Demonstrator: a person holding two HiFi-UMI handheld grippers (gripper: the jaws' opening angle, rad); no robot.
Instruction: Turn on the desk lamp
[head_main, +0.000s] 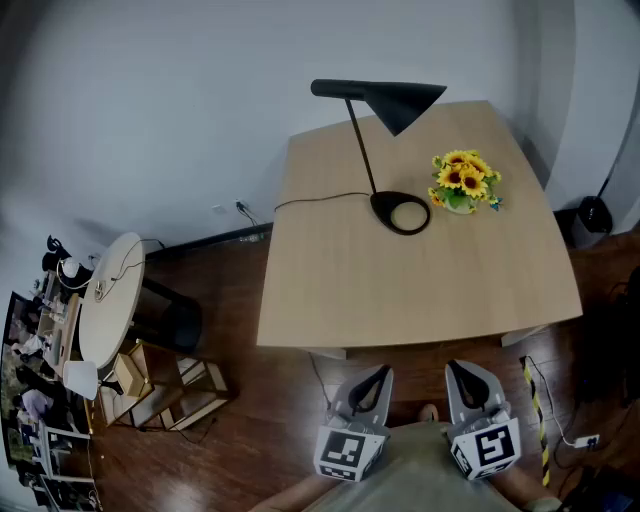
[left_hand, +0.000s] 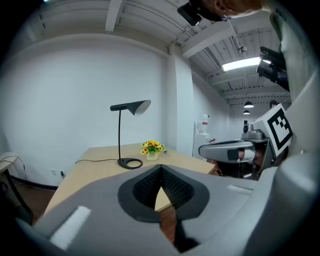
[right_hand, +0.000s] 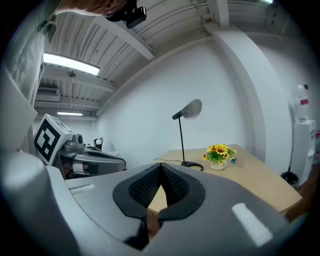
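Note:
The black desk lamp (head_main: 362, 140) stands on the far half of the wooden table (head_main: 340, 300), its ring base (head_main: 400, 213) beside a small pot of sunflowers (head_main: 463, 180). Its cone shade (head_main: 400, 100) points toward the far edge, and no glow shows from it. The lamp's cord (head_main: 310, 200) runs off the table's left side. My left gripper (head_main: 380, 374) and right gripper (head_main: 458, 370) hang shut and empty, short of the table's near edge. Along the jaws, the lamp (left_hand: 120, 140) (right_hand: 182, 135) stands far ahead of both the left gripper (left_hand: 161, 169) and the right gripper (right_hand: 161, 166).
A round white side table (head_main: 110, 295) and cluttered shelves (head_main: 40, 400) stand at the left on the dark wood floor. A black bin (head_main: 593, 213) sits by the wall at the right. A white wall runs behind the table.

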